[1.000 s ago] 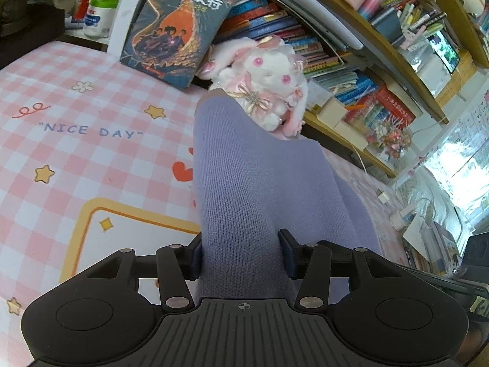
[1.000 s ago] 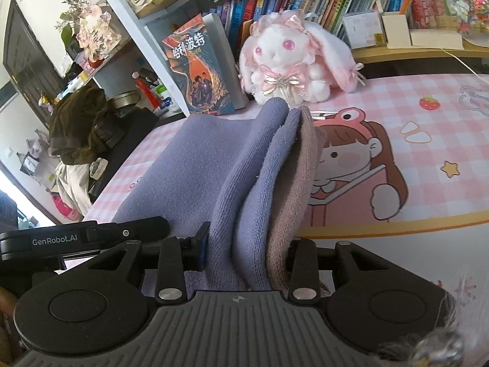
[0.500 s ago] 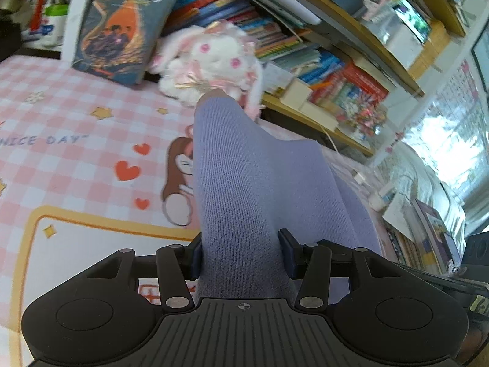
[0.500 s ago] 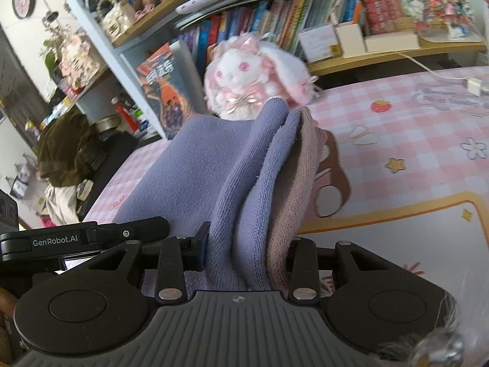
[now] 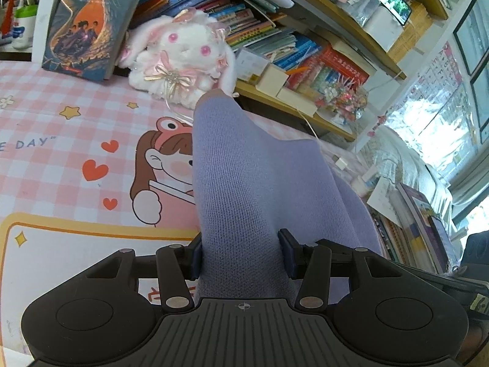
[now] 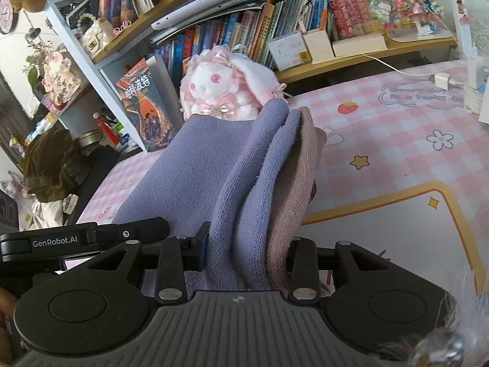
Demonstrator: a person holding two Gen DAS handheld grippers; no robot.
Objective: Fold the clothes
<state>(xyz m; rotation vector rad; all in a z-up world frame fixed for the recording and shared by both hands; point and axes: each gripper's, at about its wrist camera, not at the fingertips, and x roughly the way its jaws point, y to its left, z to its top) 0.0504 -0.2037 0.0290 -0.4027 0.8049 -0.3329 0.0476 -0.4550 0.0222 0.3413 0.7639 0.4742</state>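
Observation:
A lavender knit garment (image 5: 244, 189) is held up above the pink checked table mat (image 5: 61, 159). My left gripper (image 5: 241, 257) is shut on one bunched edge of it. My right gripper (image 6: 244, 253) is shut on several folded layers of the same garment (image 6: 214, 165), including a mauve-brown layer (image 6: 302, 171) on the right side. The cloth stretches between the two grippers and hides the table below it. The left gripper's body (image 6: 85, 238) shows at the left of the right wrist view.
A white and pink plush rabbit (image 5: 180, 58) and a leaning book (image 5: 91, 21) stand at the back of the mat, with bookshelves (image 6: 275, 30) behind. A charger and cable (image 6: 440, 79) lie at the mat's far right. Dark clutter (image 6: 52, 159) sits left.
Both grippers have carried the garment to the right across the mat and a little higher. The rabbit and book have shifted left in both views. Both grips are unchanged.

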